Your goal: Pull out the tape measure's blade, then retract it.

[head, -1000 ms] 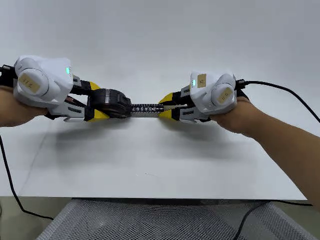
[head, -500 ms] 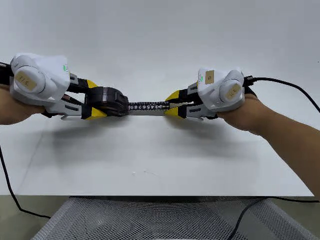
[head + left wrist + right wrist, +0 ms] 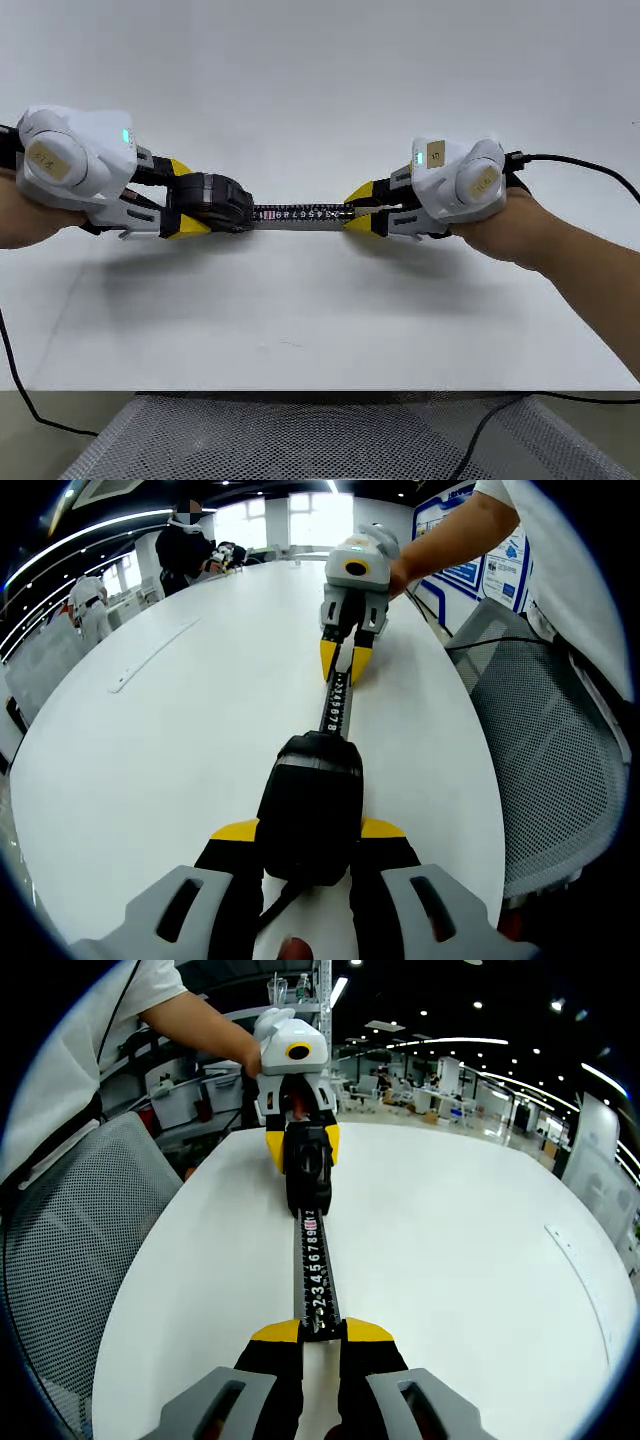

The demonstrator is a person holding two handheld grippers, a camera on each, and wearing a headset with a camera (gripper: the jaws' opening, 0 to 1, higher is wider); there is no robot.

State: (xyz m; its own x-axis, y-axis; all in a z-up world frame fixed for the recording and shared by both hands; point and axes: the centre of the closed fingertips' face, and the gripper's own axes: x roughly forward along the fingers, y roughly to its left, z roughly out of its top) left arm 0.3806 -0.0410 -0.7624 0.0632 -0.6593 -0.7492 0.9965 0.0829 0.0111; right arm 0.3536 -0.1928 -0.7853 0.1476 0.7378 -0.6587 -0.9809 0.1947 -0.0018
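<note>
Head view: the left gripper (image 3: 190,200) has its jaws closed around the black case of the tape measure (image 3: 212,203), which sits between its yellow tips. The right gripper (image 3: 358,208) has its jaws narrowed onto the free end of the blade (image 3: 305,213). A short run of numbered blade spans the gap between the two pairs of jaws, straight and just above the white table (image 3: 300,310). The pull-out looks only partly done.

Left gripper view: the case (image 3: 312,805) fills the space between the jaws, and the blade (image 3: 336,702) runs straight ahead from it to the right gripper (image 3: 346,660). To do this step well, the case should be held level without twisting, so the blade leaves its slot squarely rather than rubbing an edge.

Right gripper view: the blade tip is pinched between the yellow tips (image 3: 320,1332), and the blade (image 3: 314,1265) lies flat, leading ahead to the case (image 3: 307,1165) in the left gripper (image 3: 302,1145). The pull is best made slowly and in line with the blade, away from the case. The grip is only on the thin tip, so a jerk could let it slip and snap back. For the retract, the tip should be led back towards the case by the same grip rather than released.
</note>
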